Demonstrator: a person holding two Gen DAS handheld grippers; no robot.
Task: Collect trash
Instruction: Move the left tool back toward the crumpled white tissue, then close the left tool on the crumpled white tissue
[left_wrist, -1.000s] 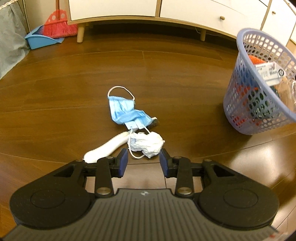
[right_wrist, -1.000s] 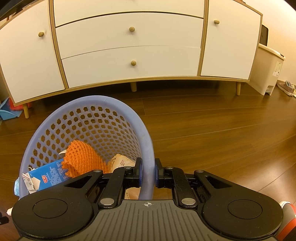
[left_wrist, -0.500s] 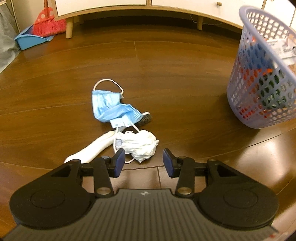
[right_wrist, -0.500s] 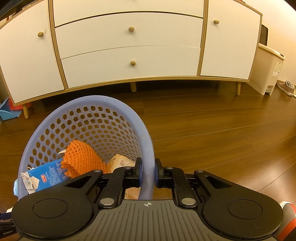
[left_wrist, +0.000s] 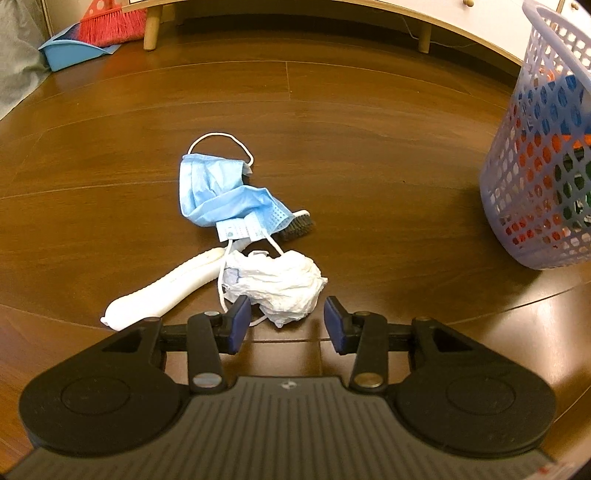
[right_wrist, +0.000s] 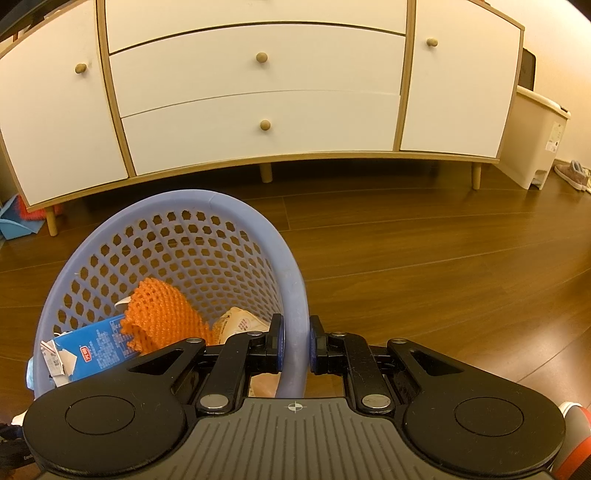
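A crumpled white tissue (left_wrist: 277, 282) lies on the wooden floor, tangled with the ear loop of a blue face mask (left_wrist: 229, 199). A white toothbrush (left_wrist: 166, 288) lies under both, its dark bristles (left_wrist: 297, 226) showing past the mask. My left gripper (left_wrist: 286, 325) is open just short of the tissue, its fingers level with the tissue's near end. The lilac mesh basket (left_wrist: 546, 155) stands at the right. In the right wrist view my right gripper (right_wrist: 294, 345) is shut on the basket's rim (right_wrist: 295, 295); an orange net (right_wrist: 162, 321) and a blue carton (right_wrist: 98, 349) lie inside.
A white sideboard (right_wrist: 258, 92) on wooden legs runs along the back. A red broom (left_wrist: 110, 22) in a blue dustpan (left_wrist: 70, 51) sits at the far left. A cream bin (right_wrist: 535, 140) and a shoe (right_wrist: 572, 173) are at the far right.
My left gripper has swung left and down toward the tissue and spread its fingers wider. The basket now sits further right in its view. The right gripper has not moved.
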